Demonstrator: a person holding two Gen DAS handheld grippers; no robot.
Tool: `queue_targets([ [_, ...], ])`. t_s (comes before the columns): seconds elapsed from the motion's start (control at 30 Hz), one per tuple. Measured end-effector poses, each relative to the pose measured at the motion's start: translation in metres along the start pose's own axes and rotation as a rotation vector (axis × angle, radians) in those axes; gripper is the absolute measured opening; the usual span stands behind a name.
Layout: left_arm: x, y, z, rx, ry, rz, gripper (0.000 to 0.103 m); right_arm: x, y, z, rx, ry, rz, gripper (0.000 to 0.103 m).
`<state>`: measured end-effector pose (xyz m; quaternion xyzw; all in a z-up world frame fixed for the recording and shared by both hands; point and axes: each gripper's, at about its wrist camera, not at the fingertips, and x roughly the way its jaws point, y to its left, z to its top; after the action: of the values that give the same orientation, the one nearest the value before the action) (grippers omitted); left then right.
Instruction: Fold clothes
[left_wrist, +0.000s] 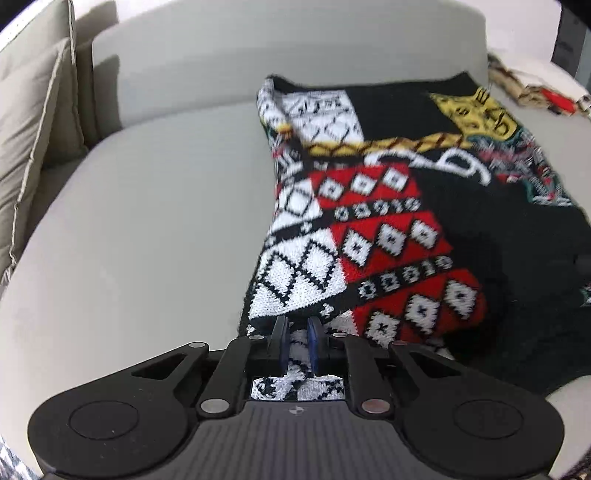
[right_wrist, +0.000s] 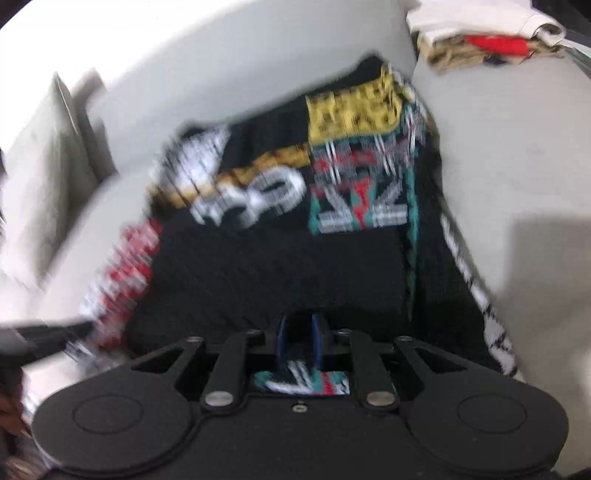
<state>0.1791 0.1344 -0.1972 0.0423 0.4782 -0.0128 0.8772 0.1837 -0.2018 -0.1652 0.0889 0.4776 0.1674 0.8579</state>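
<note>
My left gripper (left_wrist: 297, 330) pinches the near edge of the patterned sweater (left_wrist: 388, 229), white-and-black knit bunched between the blue pads (left_wrist: 314, 339). The sweater lies across the grey sofa (left_wrist: 147, 221); a cushion (left_wrist: 29, 140) leans far left.

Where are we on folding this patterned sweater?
Done: folded clothes sit stacked on the far sofa arm. In hand: the left gripper and right gripper each pinch the near edge of the patterned sweater, which is spread on the sofa seat. Left: every fold of it.
</note>
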Motion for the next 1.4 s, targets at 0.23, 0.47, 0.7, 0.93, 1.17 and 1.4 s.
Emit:
queue_targets([
  [0.23, -0.019, -0.012, 0.003, 0.038, -0.014, 0.051, 0.016, -0.008, 0.005, -0.004, -0.032, -0.017, -0.015, 0.014],
  [0.47, -0.067, -0.021, -0.013, 0.069, -0.124, 0.112, 0.027, -0.063, -0.006, -0.020, 0.012, -0.055, 0.034, 0.020],
  [0.7, -0.029, -0.006, -0.015, 0.079, -0.042, 0.147, 0.011, -0.048, -0.006, -0.044, -0.012, 0.012, 0.015, 0.020],
  [0.93, -0.022, -0.006, -0.004, 0.100, 0.002, 0.156, 0.012, -0.033, 0.004, -0.052, -0.052, 0.044, -0.022, 0.020],
  [1.17, -0.071, -0.029, 0.002, 0.074, -0.164, 0.081, 0.024, -0.071, -0.018, -0.020, 0.027, -0.088, 0.016, 0.031],
  [1.4, -0.033, -0.098, 0.022, 0.211, -0.177, -0.099, 0.014, -0.036, -0.031, 0.027, 0.091, -0.146, -0.033, 0.023],
])
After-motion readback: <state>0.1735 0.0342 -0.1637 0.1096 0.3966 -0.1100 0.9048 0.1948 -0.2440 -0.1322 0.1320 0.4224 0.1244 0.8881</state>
